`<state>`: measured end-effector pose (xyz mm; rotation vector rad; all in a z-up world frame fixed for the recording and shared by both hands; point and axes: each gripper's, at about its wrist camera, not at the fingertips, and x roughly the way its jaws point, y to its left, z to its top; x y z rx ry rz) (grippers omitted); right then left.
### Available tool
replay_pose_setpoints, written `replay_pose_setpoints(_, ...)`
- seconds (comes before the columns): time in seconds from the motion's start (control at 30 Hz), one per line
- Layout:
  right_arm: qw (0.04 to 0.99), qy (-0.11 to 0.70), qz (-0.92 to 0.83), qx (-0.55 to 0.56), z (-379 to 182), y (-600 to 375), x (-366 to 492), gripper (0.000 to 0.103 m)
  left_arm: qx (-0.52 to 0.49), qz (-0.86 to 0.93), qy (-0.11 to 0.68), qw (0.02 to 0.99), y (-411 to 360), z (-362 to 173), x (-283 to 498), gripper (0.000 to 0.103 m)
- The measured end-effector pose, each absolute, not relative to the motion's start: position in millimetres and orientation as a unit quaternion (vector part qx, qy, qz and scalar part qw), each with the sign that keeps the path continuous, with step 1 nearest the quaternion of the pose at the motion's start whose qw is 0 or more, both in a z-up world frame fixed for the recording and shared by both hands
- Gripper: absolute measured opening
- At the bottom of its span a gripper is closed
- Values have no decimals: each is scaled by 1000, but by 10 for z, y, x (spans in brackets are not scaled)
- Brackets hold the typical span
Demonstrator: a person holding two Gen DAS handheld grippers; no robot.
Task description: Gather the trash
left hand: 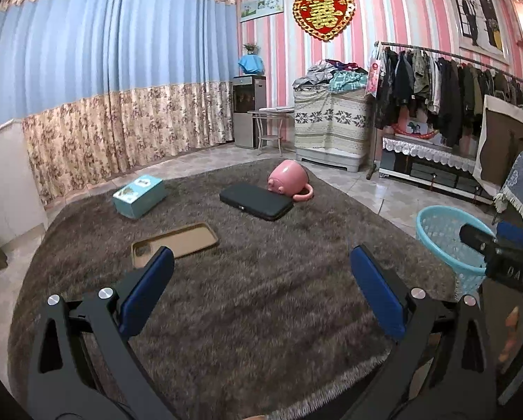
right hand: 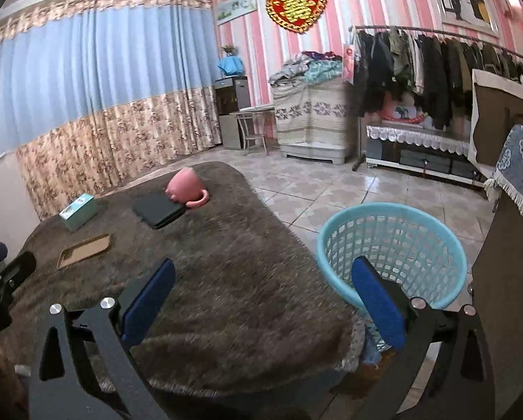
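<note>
Both wide open, nothing held: left hand-held gripper (left hand: pixel 261 280) over the rug-covered desk (left hand: pixel 261 315), right hand-held gripper (right hand: pixel 263 292) near the basket (right hand: pixel 394 217). Far: box (left hand: pixel 139 196), case (left hand: pixel 256 201), mug (left hand: pixel 289 178); nearer left, tray (left hand: pixel 175 241). Risk: flat tray slipping from pads, mug rolling off.

Blue curtain (left hand: pixel 86 52) with floral hem at left, pink striped wall (left hand: pixel 394 17) bearing a red heart ornament (left hand: pixel 323 12), clothes rack (left hand: pixel 446 80) at right, water dispenser (left hand: pixel 247 112), small round table (left hand: pixel 270 122), covered cabinet (left hand: pixel 331 122).
</note>
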<state>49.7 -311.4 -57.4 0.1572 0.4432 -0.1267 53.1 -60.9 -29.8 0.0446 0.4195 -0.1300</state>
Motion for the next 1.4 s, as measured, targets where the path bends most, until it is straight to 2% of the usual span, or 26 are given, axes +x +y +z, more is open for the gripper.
replay_pose_setpoints(0.43, 978, 192, -58, 52, -560, -2923, 244, 99, -9, 0, 164, 986, -424, -333, 205, 98)
replay_pose_setpoints(1.4, 985, 168, -30, 27, -534, -2812, 197, 99, 5, 14, 140, 990, -478, -291, 90, 98)
